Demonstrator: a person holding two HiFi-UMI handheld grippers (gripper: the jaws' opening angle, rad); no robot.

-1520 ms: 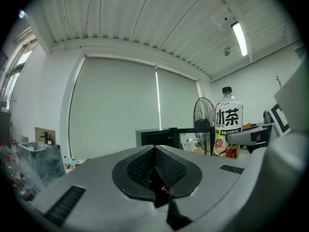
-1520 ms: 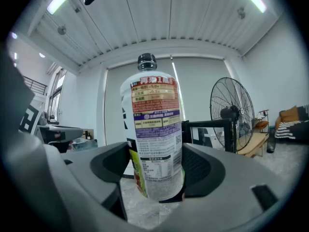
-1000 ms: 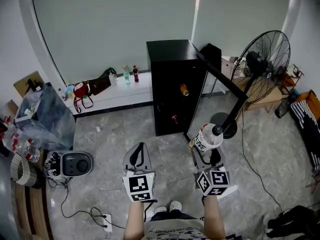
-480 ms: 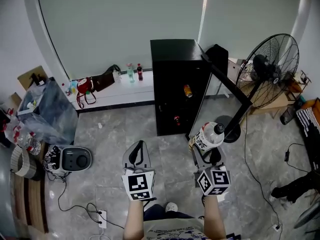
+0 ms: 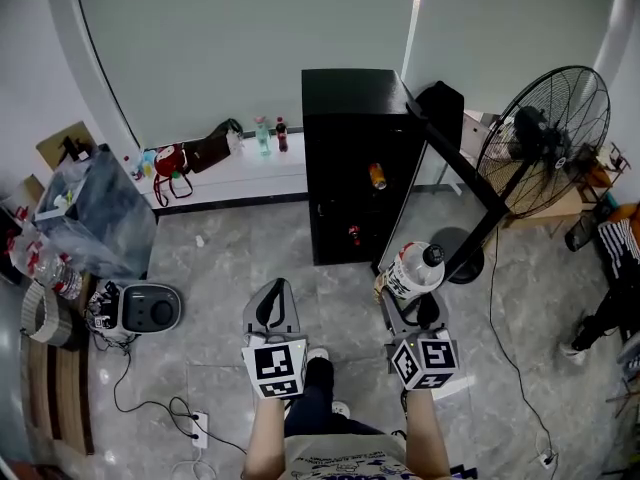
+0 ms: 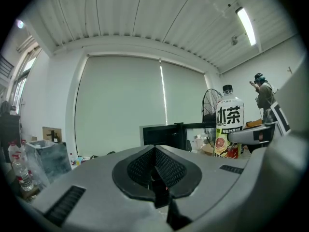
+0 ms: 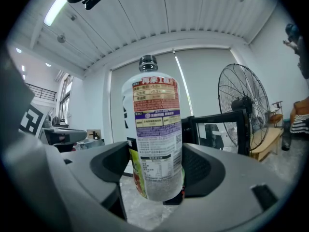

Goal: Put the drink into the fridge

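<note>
Bottom centre, the left gripper [image 5: 272,306] has its jaws pressed together on nothing. Just right of it, the right gripper [image 5: 413,306] clamps the drink bottle [image 5: 415,271] low on its body. Ahead, bare floor [image 5: 335,293] runs open to the black fridge [image 5: 350,128] at mid-frame. Its door [image 5: 432,218] swings out rightward, lower corner close by the bottle. The fan [image 5: 545,138] stands beyond, upper right.

left gripper [image 5: 272,306]: grey shell, black ribbed pads [image 6: 141,167]
right gripper [image 5: 408,303]: same grey and black
marker cubes [image 5: 275,368]: white, black squares
clothes: light printed shirt [image 5: 345,462], dark trousers [image 5: 312,408], white shoes [image 5: 318,354]
</note>
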